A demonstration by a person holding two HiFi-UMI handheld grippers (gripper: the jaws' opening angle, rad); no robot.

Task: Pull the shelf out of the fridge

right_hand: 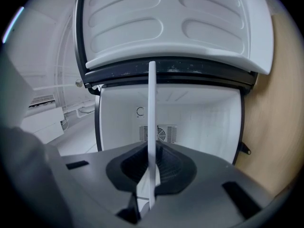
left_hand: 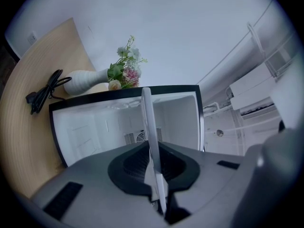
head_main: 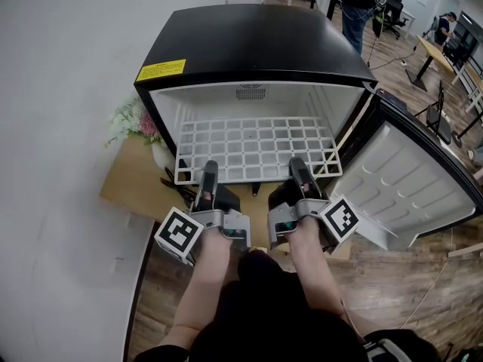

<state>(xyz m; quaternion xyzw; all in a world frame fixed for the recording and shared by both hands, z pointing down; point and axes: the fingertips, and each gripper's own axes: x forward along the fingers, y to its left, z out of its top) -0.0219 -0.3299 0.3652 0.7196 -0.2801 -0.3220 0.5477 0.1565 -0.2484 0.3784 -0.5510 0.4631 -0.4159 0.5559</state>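
Note:
A black mini fridge (head_main: 249, 44) stands open in the head view, its white-lined door (head_main: 407, 191) swung out to the right. The white wire shelf (head_main: 256, 145) sticks partway out of the cavity, level. My left gripper (head_main: 208, 169) is shut on the shelf's front edge left of centre, and my right gripper (head_main: 297, 164) is shut on it right of centre. In the left gripper view the shelf (left_hand: 147, 122) shows edge-on as a thin white strip running into the closed gripper (left_hand: 159, 194). The right gripper view shows the same: the shelf (right_hand: 152, 108) clamped in the gripper (right_hand: 151, 189).
A white vase of flowers (head_main: 139, 123) lies on the wooden board (head_main: 132, 183) left of the fridge, with a black cable (left_hand: 45, 91) beside it. A white wall runs along the left. Desks, chairs and a standing person (head_main: 356, 6) fill the far right.

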